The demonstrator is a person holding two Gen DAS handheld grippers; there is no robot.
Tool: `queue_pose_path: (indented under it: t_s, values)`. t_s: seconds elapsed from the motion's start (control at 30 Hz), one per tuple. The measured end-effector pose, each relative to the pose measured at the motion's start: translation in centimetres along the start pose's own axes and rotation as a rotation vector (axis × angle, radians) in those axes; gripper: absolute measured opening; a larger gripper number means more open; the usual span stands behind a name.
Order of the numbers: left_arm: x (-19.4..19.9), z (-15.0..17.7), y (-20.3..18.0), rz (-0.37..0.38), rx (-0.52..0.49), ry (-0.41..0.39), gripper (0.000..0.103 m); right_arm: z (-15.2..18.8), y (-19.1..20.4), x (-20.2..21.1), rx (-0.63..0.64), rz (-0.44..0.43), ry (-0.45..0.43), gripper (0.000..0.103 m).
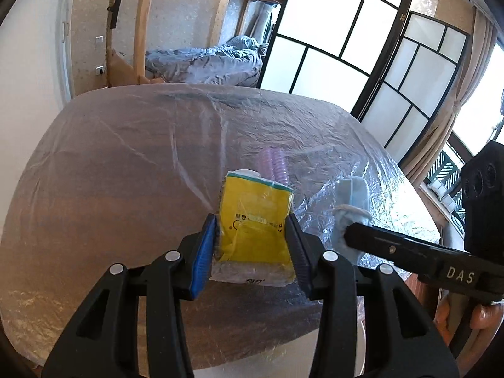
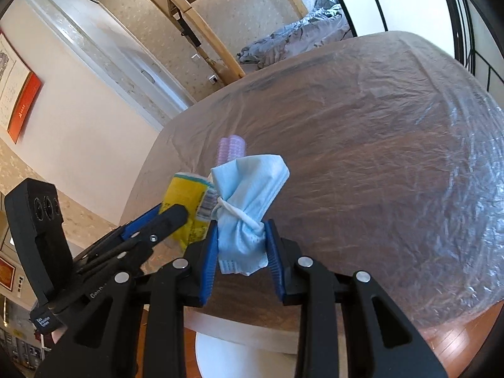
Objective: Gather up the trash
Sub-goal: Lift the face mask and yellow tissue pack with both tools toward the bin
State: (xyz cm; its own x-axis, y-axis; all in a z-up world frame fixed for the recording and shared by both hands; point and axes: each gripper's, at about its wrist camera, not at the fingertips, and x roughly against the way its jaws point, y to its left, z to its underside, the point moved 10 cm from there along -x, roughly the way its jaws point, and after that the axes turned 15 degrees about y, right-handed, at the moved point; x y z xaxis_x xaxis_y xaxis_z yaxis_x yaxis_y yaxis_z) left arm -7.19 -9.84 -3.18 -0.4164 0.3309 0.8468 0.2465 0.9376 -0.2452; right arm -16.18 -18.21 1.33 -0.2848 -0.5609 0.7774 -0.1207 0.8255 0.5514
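A yellow packet is clamped between the pads of the left gripper, held up above the table. A clear-wrapped end of the packet is seen sticking out toward the camera below the pads; white and green trim is seen at its far end. In the right wrist view the same packet is seen to the left, pinched by the left gripper.

A crumpled light blue face mask is clamped between the blue pads of the right gripper; a white ear loop is wound around its middle. The mask is held off the table, just beside the yellow packet. In the left wrist view the mask is seen at the tip of the right gripper, to the right of the packet.

A pair of ribbed purple rollers is left lying on the table beyond both held items; in the left view it is partly hidden behind the packet.

The table is dark wood, covered by a wrinkled clear plastic sheet. A bed with grey-blue bedding is seen beyond the table, with a black-framed glass partition to its right.
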Motion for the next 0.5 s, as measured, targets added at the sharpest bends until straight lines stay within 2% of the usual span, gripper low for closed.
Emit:
queue_pose_path:
  t_s: [0.03, 0.2, 0.3, 0.33, 0.37, 0.4, 0.43, 0.5]
  values:
    - [0.2, 0.1, 0.1, 0.002, 0.005, -0.004, 0.041, 0.1, -0.1, 0.1, 0.003, 0.013, -0.003, 0.030]
    - [1.4, 0.5, 0.3, -0.001, 0.020, -0.029, 0.035, 0.3, -0.1, 0.2, 0.003, 0.036, -0.010, 0.030]
    - [1.1, 0.9, -0.1, 0.005, -0.016, 0.010, 0.036, 0.6, 0.0, 0.1, 0.003, 0.047, -0.009, 0.030]
    - [0.9, 0.9, -0.4, -0.015, -0.038, 0.013, 0.041, 0.6, 0.0, 0.3, 0.004, 0.048, -0.008, 0.030]
    - [0.9, 1.0, -0.6, -0.028, -0.042, 0.012, 0.052, 0.6, 0.1, 0.2, 0.005, 0.051, -0.009, 0.030]
    - [0.8, 1.0, -0.6, -0.043, -0.038, 0.008, 0.082, 0.6, 0.2, 0.2, 0.006, 0.055, -0.009, 0.030]
    - [0.9, 1.0, -0.6, -0.059, -0.034, -0.013, 0.086, 0.7, 0.2, 0.1, 0.007, 0.060, -0.007, 0.030]
    - [0.2, 1.2, -0.7, -0.056, -0.041, -0.010, 0.086, 0.8, 0.1, -0.1, 0.005, 0.062, -0.003, 0.030]
